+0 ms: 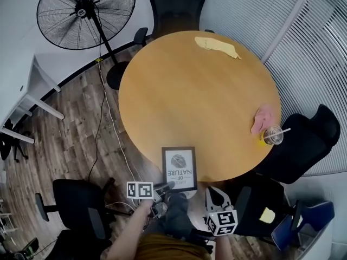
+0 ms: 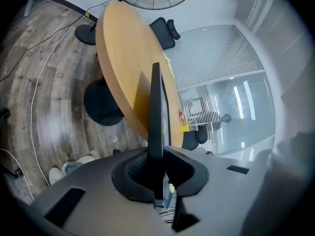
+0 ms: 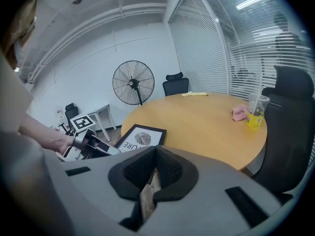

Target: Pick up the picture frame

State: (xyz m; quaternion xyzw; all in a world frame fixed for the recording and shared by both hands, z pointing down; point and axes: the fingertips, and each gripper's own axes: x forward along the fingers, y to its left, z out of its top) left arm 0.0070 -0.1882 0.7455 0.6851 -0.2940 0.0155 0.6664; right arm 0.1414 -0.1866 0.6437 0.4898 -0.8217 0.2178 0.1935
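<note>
The picture frame (image 1: 179, 168) is black with a white print. It lies at the near edge of the round wooden table (image 1: 195, 96), overhanging it slightly. My left gripper (image 1: 167, 186) is shut on the frame's near-left corner. In the left gripper view the frame (image 2: 155, 107) runs edge-on between the pads. The right gripper view shows the frame (image 3: 140, 137) with the left gripper (image 3: 93, 142) at its corner. My right gripper (image 1: 213, 195) hovers below the table edge to the right of the frame, and its jaws (image 3: 156, 152) are shut with nothing between them.
On the table lie a yellow cloth (image 1: 217, 46) at the far side, and a pink cloth (image 1: 264, 118) and a plastic cup with a straw (image 1: 272, 135) at the right rim. A standing fan (image 1: 85, 12), office chairs (image 1: 176, 7) (image 1: 303, 145) and a floor cable (image 1: 108, 123) surround it.
</note>
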